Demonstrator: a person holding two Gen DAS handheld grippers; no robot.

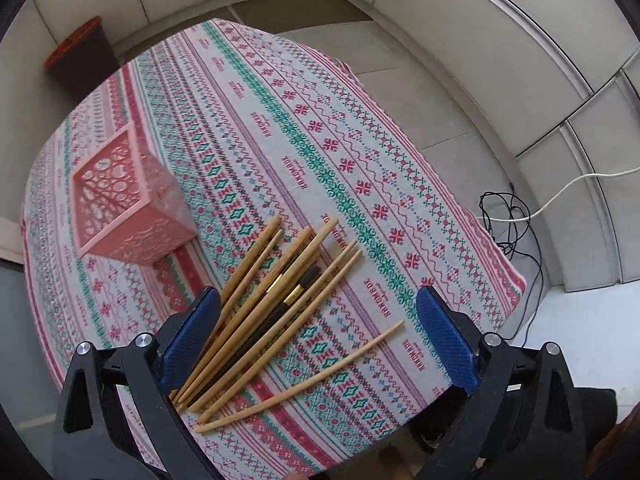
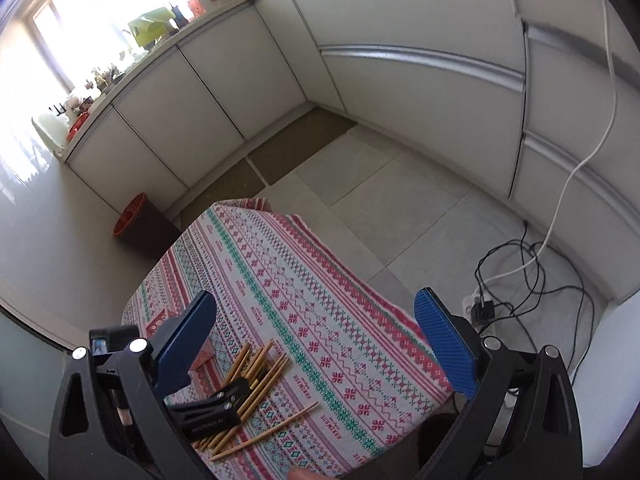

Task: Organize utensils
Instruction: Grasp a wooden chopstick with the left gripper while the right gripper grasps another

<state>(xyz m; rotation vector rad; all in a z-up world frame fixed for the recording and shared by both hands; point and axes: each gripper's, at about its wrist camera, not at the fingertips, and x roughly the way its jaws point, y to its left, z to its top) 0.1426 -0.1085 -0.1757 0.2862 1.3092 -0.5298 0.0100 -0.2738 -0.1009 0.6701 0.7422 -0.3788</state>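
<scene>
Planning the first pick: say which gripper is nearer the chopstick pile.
Left. The left gripper hangs open right over the chopstick pile; the right gripper is open, higher and farther back.

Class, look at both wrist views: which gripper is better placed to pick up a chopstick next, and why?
Left. The left gripper is open, low over the chopsticks, which lie between its fingers. The right gripper is also open but sits higher and farther back. The pink basket stands nearby.
</scene>
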